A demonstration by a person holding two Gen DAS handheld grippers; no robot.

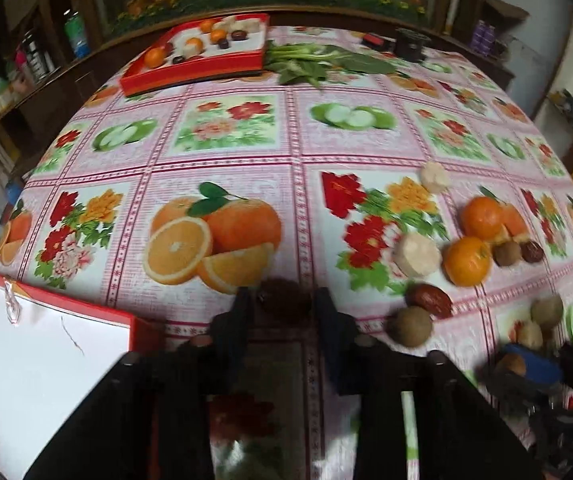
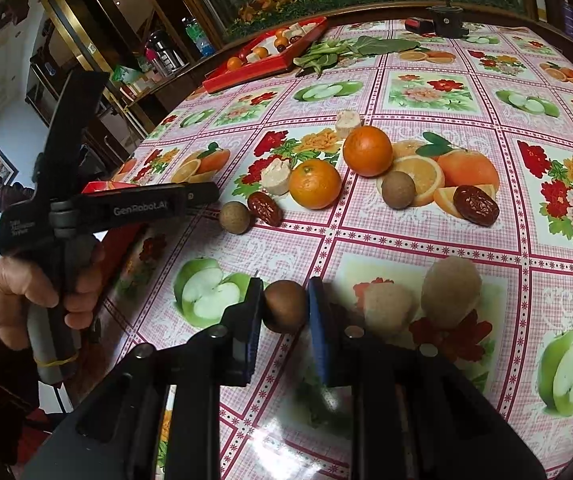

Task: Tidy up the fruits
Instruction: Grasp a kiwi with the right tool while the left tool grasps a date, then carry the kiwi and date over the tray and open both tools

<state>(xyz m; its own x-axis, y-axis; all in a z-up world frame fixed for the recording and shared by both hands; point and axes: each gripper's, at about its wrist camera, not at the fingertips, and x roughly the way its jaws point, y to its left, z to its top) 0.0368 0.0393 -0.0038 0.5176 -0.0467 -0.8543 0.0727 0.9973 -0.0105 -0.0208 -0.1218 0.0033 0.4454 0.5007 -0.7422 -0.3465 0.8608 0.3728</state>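
The right tool (image 2: 285, 306) is clenching a brown longan (image 2: 284, 305) just above the worktop (image 2: 406, 240), while the left tool (image 1: 282, 300) is gripping a dark red date (image 1: 284, 294) near the red box (image 1: 46, 344).

Loose fruit (image 2: 314, 184) crowds the tablecloth's (image 1: 294, 136) right; centre open.

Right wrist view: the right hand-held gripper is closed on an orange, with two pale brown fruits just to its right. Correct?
Not quite. In the right wrist view the right hand-held gripper is closed on a small round brown fruit, not an orange; both oranges lie farther back on the tablecloth. The two pale brown fruits do sit just to its right.
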